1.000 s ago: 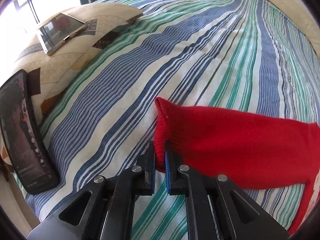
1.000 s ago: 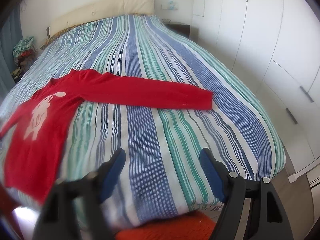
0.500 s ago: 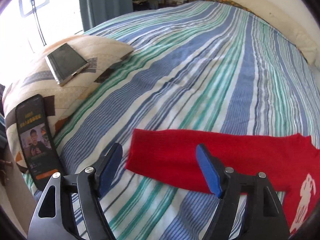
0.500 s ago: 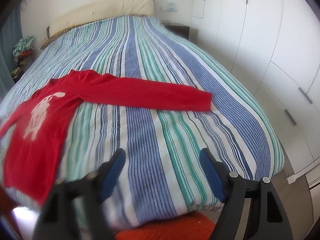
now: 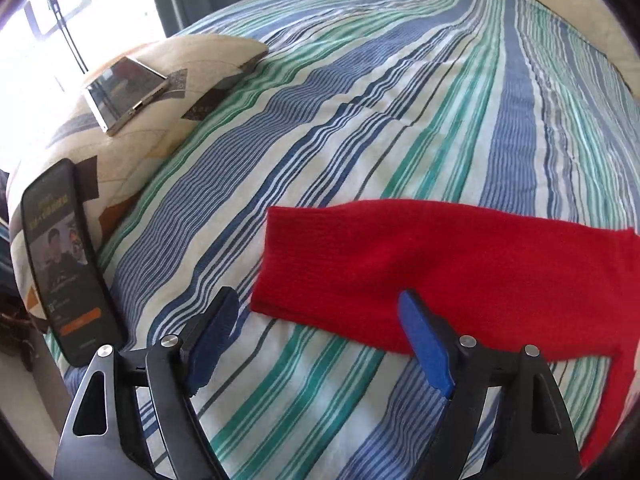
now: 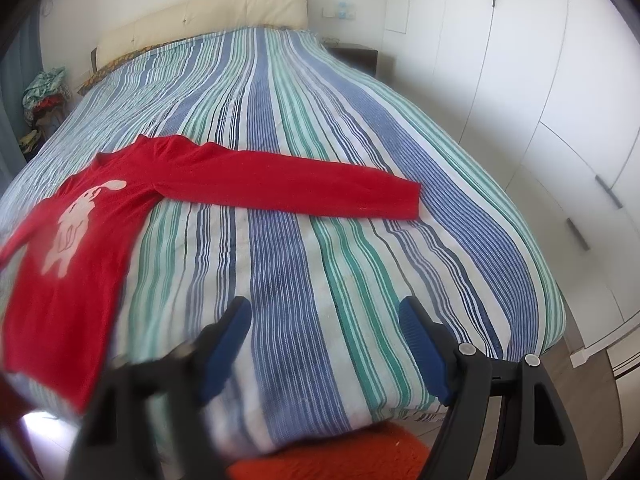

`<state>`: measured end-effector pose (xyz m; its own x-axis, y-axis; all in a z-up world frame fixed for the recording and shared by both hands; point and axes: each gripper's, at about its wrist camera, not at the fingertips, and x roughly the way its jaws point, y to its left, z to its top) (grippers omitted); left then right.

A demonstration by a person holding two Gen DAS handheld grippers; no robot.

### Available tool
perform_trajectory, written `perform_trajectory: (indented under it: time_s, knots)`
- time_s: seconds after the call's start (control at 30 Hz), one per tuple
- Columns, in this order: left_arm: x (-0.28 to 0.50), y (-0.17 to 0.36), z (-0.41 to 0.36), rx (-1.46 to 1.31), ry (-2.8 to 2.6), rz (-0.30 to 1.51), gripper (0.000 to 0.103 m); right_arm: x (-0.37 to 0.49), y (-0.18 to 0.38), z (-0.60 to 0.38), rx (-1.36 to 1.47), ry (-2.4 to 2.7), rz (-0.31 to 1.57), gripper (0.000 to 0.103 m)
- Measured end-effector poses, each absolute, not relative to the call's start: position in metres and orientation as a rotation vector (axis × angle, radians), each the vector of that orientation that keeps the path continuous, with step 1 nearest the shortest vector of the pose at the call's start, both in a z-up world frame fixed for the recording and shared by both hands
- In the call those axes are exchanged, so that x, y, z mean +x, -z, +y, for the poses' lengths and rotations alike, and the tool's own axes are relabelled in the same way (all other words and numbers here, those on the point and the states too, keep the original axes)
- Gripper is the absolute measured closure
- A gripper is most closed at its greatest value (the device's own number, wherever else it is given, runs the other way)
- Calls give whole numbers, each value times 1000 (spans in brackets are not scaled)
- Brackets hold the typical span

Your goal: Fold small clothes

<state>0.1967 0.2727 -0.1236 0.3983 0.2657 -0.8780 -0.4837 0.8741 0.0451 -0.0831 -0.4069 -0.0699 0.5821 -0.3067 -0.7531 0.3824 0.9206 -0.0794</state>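
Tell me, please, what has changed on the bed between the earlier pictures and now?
The left gripper let go of the cuff of the red sweater's sleeve: its jaws have just been opening and now stand wide, drawn back and up from the cuff, which lies flat on the striped bedspread. Unchanged: the right gripper open above the bedspread, the sweater spread out, both phones on the pillow.

Black fingers, blue pads, silver screws.

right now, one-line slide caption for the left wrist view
Open left tool above the cuff of a red sweater sleeve laid flat on a striped bedspread, two phones on a pillow.
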Motion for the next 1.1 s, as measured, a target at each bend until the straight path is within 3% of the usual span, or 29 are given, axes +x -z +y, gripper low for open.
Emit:
perform_trajectory:
  time_s: [0.2, 0.43, 0.57, 0.67, 0.73, 1.1]
  knots:
    - [157, 98, 188, -171, -187, 999, 15, -82, 69, -404, 92, 396, 855, 27]
    - [159, 111, 107, -59, 53, 994, 14, -80, 71, -403, 84, 396, 868, 27]
    - [179, 125, 110, -66, 37, 959, 14, -80, 72, -402, 71, 401, 872, 27]
    - [191, 152, 108, -39, 22, 983, 0, -80, 73, -403, 69, 405, 879, 27]
    - [195, 173, 105, 3, 34, 1017, 0, -80, 73, -403, 71, 409, 880, 27]
    - [181, 173, 107, -21, 25, 932, 0, -78, 75, -399, 29, 418, 897, 27]
